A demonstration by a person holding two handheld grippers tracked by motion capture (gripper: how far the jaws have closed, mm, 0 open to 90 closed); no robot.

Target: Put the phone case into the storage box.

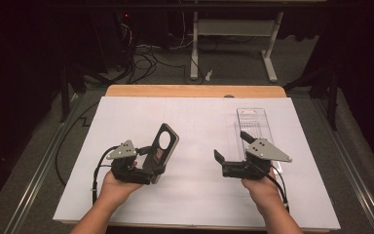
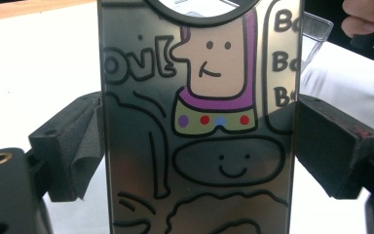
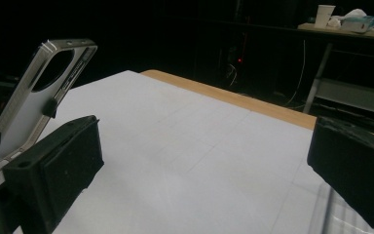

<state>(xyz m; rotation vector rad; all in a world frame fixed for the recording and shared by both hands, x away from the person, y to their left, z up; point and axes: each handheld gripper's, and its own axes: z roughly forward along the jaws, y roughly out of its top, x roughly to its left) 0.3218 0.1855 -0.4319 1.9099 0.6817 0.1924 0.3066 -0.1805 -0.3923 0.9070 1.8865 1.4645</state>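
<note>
Two grippers sit low over my white sheet (image 1: 195,122), which covers the wooden table (image 1: 195,90). My left gripper (image 1: 148,165) is clamped on a phone case (image 1: 161,146), its jaws pressed against the case's two long edges; the case leans up and away toward the far right, on the left half of the sheet. In the left gripper view the case's (image 2: 199,126) printed side carries a cartoon: a purple-hooded figure with coloured dots on its collar, a smiling blob below, and lettering that reads roughly "ovl" at the left and "Bo" repeated down the right edge. My right gripper (image 1: 231,152) holds nothing, jaws spread wide over bare sheet. A clear plastic tray (image 1: 253,122) lies just beyond it, toward the far right. Past the table stand a white desk frame (image 1: 233,44) and tangled cables (image 1: 146,56) on the floor.
</note>
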